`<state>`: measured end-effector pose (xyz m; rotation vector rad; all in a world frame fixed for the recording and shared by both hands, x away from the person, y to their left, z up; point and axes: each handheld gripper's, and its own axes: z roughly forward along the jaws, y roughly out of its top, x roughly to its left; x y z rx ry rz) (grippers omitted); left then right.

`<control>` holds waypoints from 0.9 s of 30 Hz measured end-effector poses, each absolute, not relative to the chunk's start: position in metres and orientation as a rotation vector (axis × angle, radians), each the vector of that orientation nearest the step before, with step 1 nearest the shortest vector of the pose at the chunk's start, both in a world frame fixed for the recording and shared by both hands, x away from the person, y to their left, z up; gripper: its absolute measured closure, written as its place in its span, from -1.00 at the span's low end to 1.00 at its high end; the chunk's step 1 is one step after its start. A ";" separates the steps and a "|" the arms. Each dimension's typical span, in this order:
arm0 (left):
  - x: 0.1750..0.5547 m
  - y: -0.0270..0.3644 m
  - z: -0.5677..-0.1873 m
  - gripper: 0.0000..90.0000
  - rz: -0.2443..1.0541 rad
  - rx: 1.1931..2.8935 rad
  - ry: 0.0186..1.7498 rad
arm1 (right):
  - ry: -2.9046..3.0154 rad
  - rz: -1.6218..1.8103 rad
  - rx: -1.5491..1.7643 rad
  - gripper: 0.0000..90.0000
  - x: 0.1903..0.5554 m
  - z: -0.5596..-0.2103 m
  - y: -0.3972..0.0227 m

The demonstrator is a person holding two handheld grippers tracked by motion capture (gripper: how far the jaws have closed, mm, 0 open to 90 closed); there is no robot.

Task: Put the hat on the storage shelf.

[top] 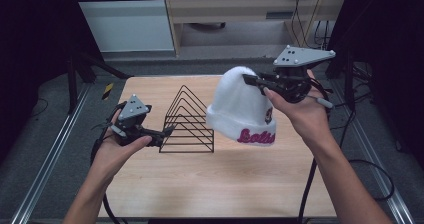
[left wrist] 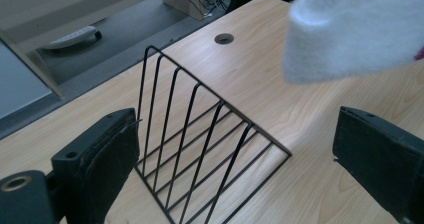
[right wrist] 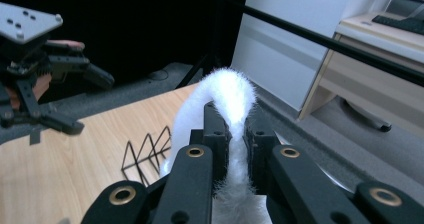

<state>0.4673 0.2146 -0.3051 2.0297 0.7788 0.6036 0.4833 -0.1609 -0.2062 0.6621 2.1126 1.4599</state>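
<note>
At the left of the high view, the left gripper [top: 167, 130] is being shown as a black frame topped by a grey three-cornered plate dotted with small screws, with a black cable trailing toward the lower edge. At the upper right of that view, the right gripper [top: 250, 78] is being shown with a like grey plate and a black cable hanging down the right side. Brass-ringed holes are being shown on the black jaw arms along the bottom of the right gripper view, and both forearms are being shown unsleeved.
</note>
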 end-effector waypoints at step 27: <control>0.495 0.201 -0.294 -0.87 0.457 2.002 0.706 | 2.086 1.495 0.609 0.86 0.509 -0.168 -0.105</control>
